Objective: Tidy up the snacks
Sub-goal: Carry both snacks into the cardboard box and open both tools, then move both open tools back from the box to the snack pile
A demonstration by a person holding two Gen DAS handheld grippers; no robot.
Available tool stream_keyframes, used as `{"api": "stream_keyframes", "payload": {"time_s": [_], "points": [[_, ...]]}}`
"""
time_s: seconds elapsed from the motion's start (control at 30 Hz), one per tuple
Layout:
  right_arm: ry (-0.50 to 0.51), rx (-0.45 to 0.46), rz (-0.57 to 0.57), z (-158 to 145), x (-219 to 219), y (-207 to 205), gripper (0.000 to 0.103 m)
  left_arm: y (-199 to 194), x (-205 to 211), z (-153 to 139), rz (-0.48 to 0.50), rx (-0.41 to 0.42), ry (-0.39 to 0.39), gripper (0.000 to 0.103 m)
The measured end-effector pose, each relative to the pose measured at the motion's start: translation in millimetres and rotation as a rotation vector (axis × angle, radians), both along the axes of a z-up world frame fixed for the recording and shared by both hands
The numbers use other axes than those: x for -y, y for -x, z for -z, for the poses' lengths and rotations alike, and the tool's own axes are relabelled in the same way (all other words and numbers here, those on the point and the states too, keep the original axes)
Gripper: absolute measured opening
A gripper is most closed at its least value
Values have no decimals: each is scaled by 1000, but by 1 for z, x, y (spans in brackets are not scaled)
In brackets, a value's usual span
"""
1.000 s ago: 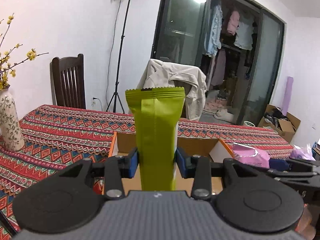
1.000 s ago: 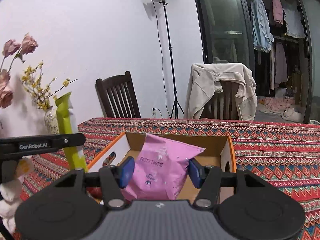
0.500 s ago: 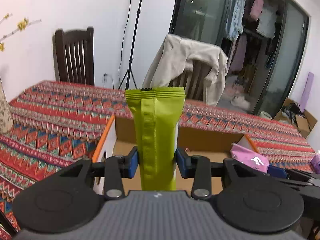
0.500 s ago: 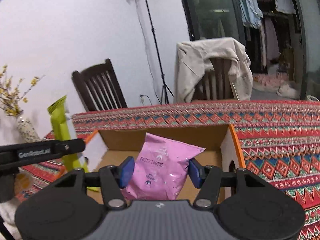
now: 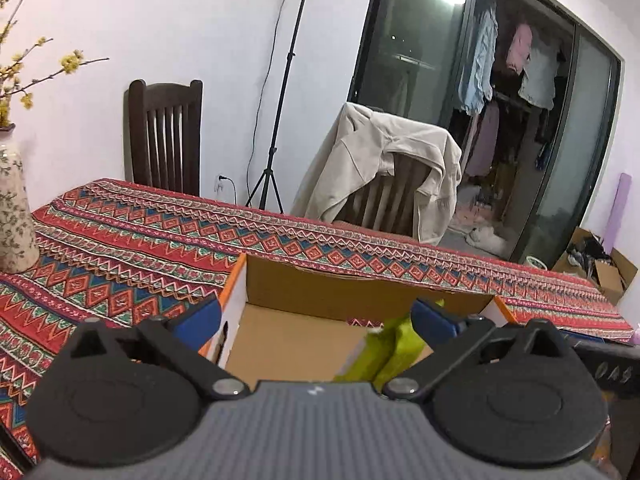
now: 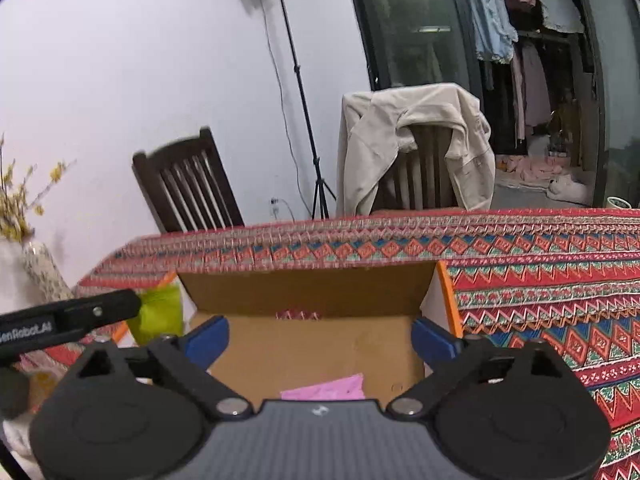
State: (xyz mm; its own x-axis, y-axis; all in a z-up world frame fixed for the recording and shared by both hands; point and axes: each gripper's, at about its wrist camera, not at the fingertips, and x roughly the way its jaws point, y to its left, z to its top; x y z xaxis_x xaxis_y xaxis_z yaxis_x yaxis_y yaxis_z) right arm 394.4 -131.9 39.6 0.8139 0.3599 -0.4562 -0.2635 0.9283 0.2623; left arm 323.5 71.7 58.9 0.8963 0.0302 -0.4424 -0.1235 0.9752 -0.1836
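- My left gripper (image 5: 316, 318) is opening, jaws spread wide over the box (image 5: 360, 284); the green bar (image 5: 384, 354) is blurred, leaning at the right pad about 4 o'clock of the gap, not pinched.
- My right gripper (image 6: 320, 338) is opening too, its pads pressing on nothing; the pink pouch (image 6: 326, 390) lies on the box (image 6: 312, 292) floor at 6 o'clock, half hidden behind the gripper body.
- Only the right view shows the pouch; it also catches the bar (image 6: 158, 314) at 9 o'clock, by the box's left wall, and the other gripper's arm lettered "GenRobot.AI", first letter cut off.
- Only the left view shows the vase (image 5: 14, 216) clearly at 9 o'clock on the cloth (image 5: 120, 248).
- Both views show the dark chair (image 5: 166, 136) at 11 o'clock and the jacket (image 5: 380, 168) over another at 1 o'clock.
- I read no writing on either snack.
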Motion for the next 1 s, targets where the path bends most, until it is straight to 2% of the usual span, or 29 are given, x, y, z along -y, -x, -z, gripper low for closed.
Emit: {"api": "stream_keyframes", "payload": {"time_s": [0.1, 0.2, 0.27, 0.43, 0.67, 1.0], "points": [[-51, -4, -7, -4, 7, 7, 103, 1, -3, -4, -23, -2, 1, 103], [-38, -6, 23, -5, 8, 12, 103, -3, -5, -2, 3, -32, 49, 103], [-25, -10, 27, -5, 7, 16, 103, -1, -5, -2, 20, -22, 70, 103], [12, -1, 39, -7, 5, 41, 103, 18, -1, -8, -13, 20, 28, 103], [51, 36, 26, -8, 9, 82, 103, 48, -1, -11, -24, 29, 12, 103], [84, 86, 4, -3, 25, 143, 103, 105, 1, 2, -32, 50, -32, 103]]}}
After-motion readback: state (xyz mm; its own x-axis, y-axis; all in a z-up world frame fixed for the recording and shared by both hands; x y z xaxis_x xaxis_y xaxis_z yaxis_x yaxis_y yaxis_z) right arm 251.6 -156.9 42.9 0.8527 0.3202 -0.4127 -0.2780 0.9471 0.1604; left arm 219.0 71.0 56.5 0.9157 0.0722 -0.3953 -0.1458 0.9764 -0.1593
